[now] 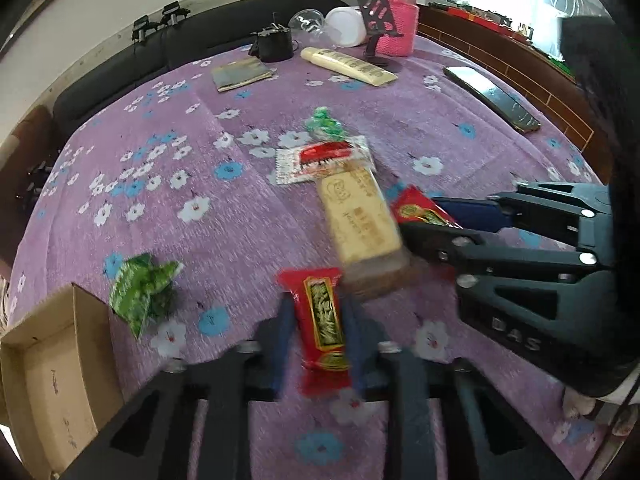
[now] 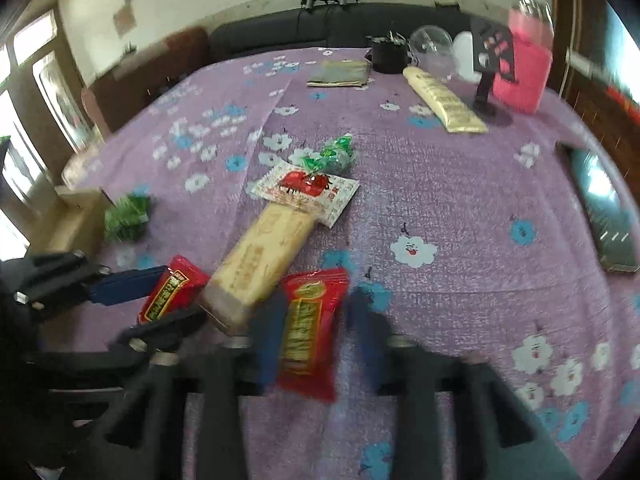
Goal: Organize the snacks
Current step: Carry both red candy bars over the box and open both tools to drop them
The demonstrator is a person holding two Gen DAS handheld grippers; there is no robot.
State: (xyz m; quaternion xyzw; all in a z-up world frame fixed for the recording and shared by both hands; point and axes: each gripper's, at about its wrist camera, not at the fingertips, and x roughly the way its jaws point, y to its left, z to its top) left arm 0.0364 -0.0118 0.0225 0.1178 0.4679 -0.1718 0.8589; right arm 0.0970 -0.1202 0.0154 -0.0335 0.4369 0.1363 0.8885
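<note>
2 red snack packets are gripped, 1 per gripper. From the left wrist, the left gripper [image 1: 318, 324] is clamped shut on a red packet [image 1: 322, 320] above the purple flowered cloth [image 1: 160, 220], cardboard box [image 1: 44, 376] at left. From the right wrist, the right gripper [image 2: 310, 320] pinches another red packet [image 2: 310, 324], just beside the long biscuit pack [image 2: 260, 260].

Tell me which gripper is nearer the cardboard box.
Left. The left gripper sits just beside the cardboard box, gripping a red snack; the right gripper is farther across the table.
</note>
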